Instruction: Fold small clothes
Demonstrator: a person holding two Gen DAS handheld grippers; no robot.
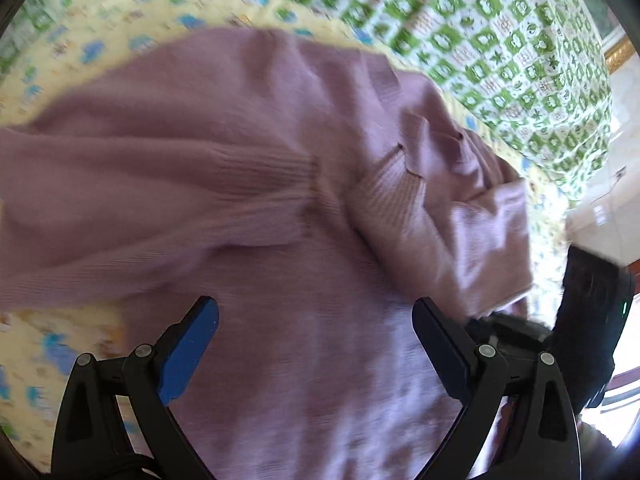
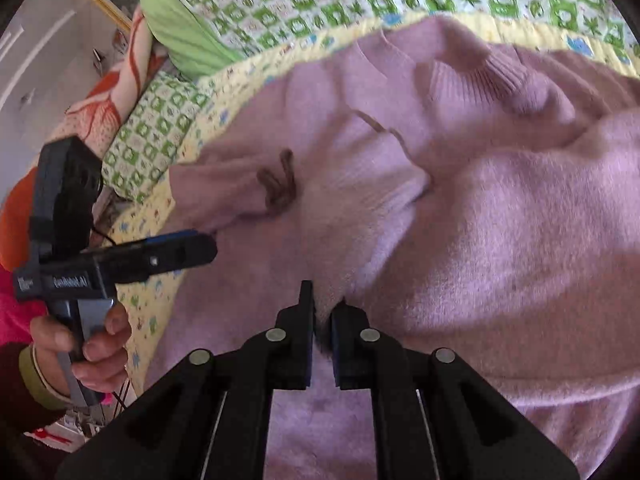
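Observation:
A small mauve knit sweater (image 1: 248, 168) lies spread on a yellow patterned mat (image 1: 92, 52), with a ribbed sleeve cuff folded across its middle. My left gripper (image 1: 316, 320) is open just above the sweater's body, holding nothing. In the right wrist view the sweater (image 2: 500, 208) fills the frame, and my right gripper (image 2: 322, 312) is shut on a pinched fold of its fabric. The left gripper (image 2: 180, 250) also shows there at the left, held by a hand at the sweater's edge. The right gripper's body (image 1: 592, 320) shows at the right in the left wrist view.
The mat lies on a green-and-white checked quilt (image 1: 500, 28). In the right wrist view a green pillow (image 2: 180, 20) and an orange-patterned cloth (image 2: 108, 108) lie at the upper left. A pale floor (image 1: 616, 184) lies past the bed's right edge.

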